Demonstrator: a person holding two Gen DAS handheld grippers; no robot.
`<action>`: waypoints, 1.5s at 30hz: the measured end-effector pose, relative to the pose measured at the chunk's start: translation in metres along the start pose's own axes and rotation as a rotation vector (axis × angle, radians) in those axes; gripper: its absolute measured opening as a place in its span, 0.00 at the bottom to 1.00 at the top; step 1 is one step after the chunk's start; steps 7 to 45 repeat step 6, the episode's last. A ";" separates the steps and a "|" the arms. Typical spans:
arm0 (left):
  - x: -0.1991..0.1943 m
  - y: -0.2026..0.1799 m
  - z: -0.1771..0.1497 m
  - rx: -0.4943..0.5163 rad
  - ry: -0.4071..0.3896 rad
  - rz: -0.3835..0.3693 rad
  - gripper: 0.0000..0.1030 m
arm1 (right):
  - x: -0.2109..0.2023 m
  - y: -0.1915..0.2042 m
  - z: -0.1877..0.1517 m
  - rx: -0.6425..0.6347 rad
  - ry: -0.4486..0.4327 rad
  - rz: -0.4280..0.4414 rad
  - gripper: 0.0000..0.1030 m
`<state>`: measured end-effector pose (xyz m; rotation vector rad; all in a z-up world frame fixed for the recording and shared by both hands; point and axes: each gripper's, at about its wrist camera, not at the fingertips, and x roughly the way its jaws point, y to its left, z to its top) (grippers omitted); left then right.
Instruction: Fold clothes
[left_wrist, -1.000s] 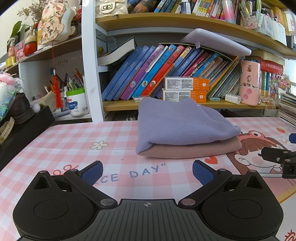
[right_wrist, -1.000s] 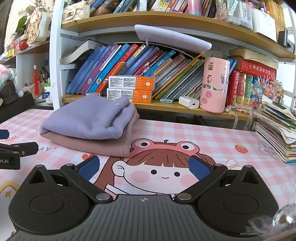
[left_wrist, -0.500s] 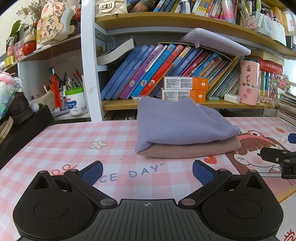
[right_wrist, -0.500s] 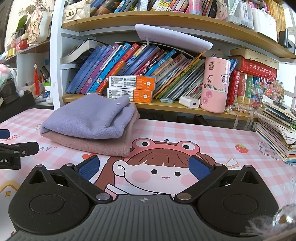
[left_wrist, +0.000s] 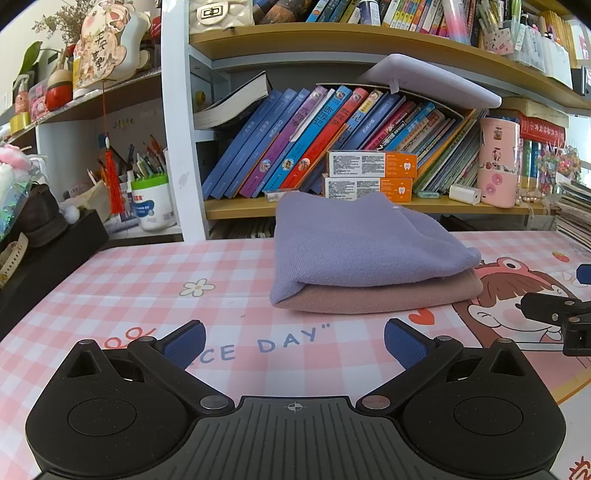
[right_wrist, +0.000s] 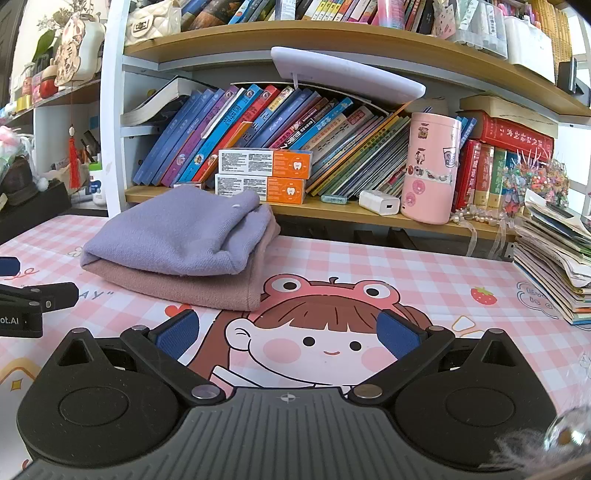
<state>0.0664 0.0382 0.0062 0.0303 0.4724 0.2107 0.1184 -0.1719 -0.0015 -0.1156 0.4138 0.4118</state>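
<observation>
Nearest to us: we see our two grippers low over a desk, each from its own camera.
Left gripper (left_wrist: 294, 341): its blue-padded fingers (left_wrist: 184, 341) are spread wide, with nothing between them; under the gap lies bare mat and the letters "CE DAY".
Right gripper (right_wrist: 287, 334): we find its jaws spread just as wide and gripping nothing; below the gap is the cartoon girl's face printed on the mat.
Each in the other's view: the left view catches the right gripper (left_wrist: 554, 314) at its right edge, and the right view catches the left gripper (right_wrist: 35, 299) at its left edge.
Desk mat (left_wrist: 147, 280): pink and white checks, with a small flower and a girl in a frog hat.
Folded clothes: ahead of both grippers and apart from them, a lilac garment (left_wrist: 354, 247) lies folded on top of a dusty pink garment (left_wrist: 376, 297); the stack rests flat on the mat, ahead of the left gripper and to the left of the right one.
Right edge of desk: a leaning stack of papers and booklets (right_wrist: 554, 258).
Farther back: a wooden shelf (right_wrist: 332, 212) carries slanting books, two orange and white boxes (right_wrist: 264, 175), a white charger (right_wrist: 380, 203) and a pink tumbler (right_wrist: 430, 170).
Far left: a white pen pot (left_wrist: 151, 201) and a red tassel (left_wrist: 112, 177).
</observation>
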 end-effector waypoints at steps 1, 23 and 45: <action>0.000 0.000 0.000 0.000 0.001 0.001 1.00 | 0.000 0.000 0.000 0.000 0.000 0.000 1.00; 0.002 0.001 0.000 -0.008 0.010 0.004 1.00 | 0.000 0.000 0.000 0.000 0.000 -0.001 1.00; 0.002 0.001 0.000 -0.008 0.010 0.004 1.00 | 0.000 0.000 0.000 0.000 0.000 -0.001 1.00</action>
